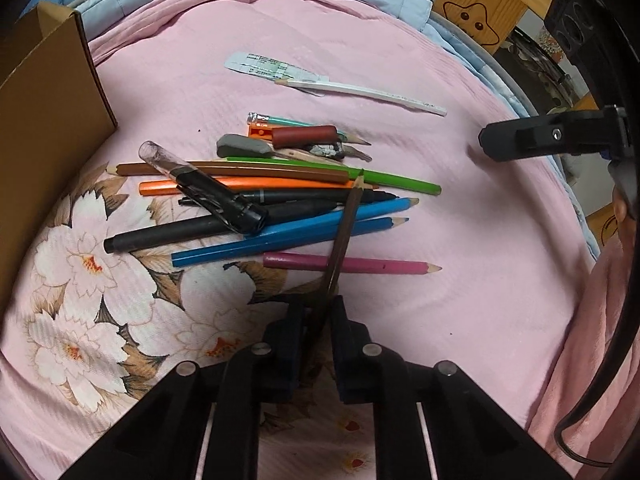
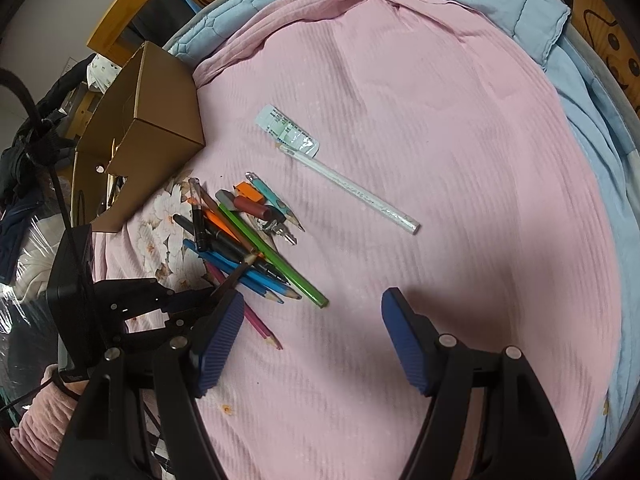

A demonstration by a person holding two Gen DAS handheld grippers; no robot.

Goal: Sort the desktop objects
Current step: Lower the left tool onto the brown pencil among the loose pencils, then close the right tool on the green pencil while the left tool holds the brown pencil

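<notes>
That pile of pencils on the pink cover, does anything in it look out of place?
Yes. One dark brown pencil crosses the pile at a steep angle, its lower end clamped in the left gripper, while the others lie roughly parallel. A white pencil also lies apart, beside a small packet.

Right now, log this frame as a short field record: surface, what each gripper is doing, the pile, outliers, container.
surface: pink bedspread with a flower print
left gripper: shut on a dark brown pencil, its tip pointing up over the pile
right gripper: open, nothing between its pads, off to the side of the pile
pile: coloured pencils and pens heaped together
outliers: white pencil lying apart, its tip on a paper slip
container: cardboard box beside the pile
</notes>
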